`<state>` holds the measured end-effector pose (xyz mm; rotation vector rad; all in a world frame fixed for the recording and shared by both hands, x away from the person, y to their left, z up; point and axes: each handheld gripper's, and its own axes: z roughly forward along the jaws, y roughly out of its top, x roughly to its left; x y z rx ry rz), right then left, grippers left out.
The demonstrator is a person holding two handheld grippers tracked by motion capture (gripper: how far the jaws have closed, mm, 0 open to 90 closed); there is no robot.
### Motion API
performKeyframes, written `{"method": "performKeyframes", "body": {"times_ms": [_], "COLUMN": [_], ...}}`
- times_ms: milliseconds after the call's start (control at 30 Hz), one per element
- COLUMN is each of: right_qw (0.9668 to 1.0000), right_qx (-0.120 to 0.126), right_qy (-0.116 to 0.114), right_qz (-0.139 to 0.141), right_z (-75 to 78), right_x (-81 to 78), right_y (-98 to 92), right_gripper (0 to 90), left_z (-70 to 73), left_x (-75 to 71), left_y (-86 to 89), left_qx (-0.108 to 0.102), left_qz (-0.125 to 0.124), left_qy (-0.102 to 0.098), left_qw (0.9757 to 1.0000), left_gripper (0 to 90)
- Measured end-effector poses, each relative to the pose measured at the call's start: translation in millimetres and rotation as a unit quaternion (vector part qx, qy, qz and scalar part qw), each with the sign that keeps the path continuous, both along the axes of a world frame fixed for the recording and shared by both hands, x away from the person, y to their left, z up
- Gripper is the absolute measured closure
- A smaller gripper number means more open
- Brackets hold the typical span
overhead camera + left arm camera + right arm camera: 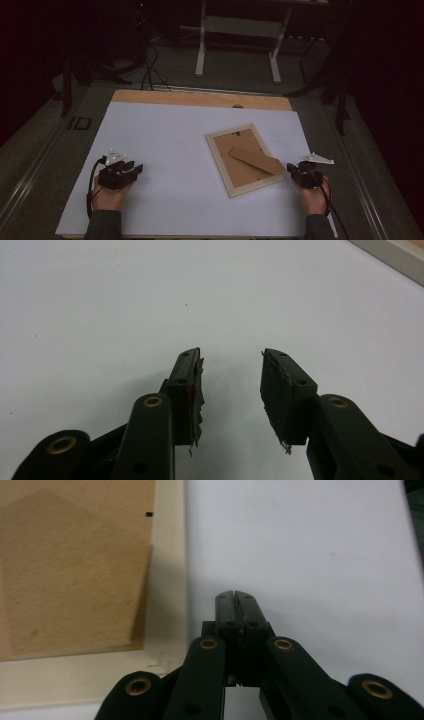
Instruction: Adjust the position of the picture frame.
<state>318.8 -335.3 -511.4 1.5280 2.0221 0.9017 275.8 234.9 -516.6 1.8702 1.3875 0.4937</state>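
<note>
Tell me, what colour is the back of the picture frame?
Brown, with a pale cream border; the high view shows it best.

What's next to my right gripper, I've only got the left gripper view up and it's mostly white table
Observer: A picture frame lies face down just beside the right gripper.
Operator: Is that gripper holding it?
Observer: No. In the right gripper view its jaws are closed together over the bare white table, beside the frame's pale rim.
Operator: Anything sticking up off the frame?
Observer: A brown cardboard stand lies across the backing, pointing toward the right gripper.
Operator: And my left gripper?
Observer: The left gripper sits well apart from the frame, jaws open.
</note>
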Motion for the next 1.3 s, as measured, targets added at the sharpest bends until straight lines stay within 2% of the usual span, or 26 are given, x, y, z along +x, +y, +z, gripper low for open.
{"method": "performKeyframes", "body": {"times_ms": [133, 300, 600, 800, 933, 1100, 1300], "right_qw": [0.9999, 0.9998, 0.9995, 0.9995, 0.9994, 0.9993, 0.9991], "right_qx": [-0.003, -0.002, -0.004, -0.004, -0.006, 0.001, 0.006], "right_qy": [0.008, 0.015, 0.027, 0.029, 0.030, 0.032, 0.034], "right_qz": [0.007, 0.011, 0.014, 0.012, 0.016, 0.019, 0.026], "right_z": [-3.6, -6.9, -11.8, -12.2, -13.8, -14.8, -15.3], "right_x": [1.1, 1.4, 1.0, 0.0, 0.1, 0.3, 0.4], "right_y": [4.9, 8.2, 10.7, 12.3, 15.0, 17.8, 22.5], "right_gripper": [89.8, 89.8, 89.9, 89.9, 89.9, 90.0, 90.0], "left_z": [-1.2, -3.1, -2.0, -0.7, 0.0, 0.3, 1.4], "left_x": [0.6, 1.8, 1.4, 1.0, 0.6, 0.7, 0.3], "left_y": [1.2, 1.8, 3.0, 0.2, 0.8, 0.4, -3.0], "left_qx": [-0.006, -0.003, -0.009, -0.006, -0.005, -0.004, -0.018], "left_qz": [0.002, 0.002, 0.007, 0.006, 0.015, 0.017, -0.002], "left_qy": [0.004, 0.007, 0.003, -0.001, -0.003, -0.003, 0.000], "left_qw": [1.0000, 1.0000, 0.9999, 1.0000, 0.9999, 0.9998, 0.9998], "left_gripper": [60.7, 59.0, 57.1, 57.4, 59.5, 60.2, 63.3]}}
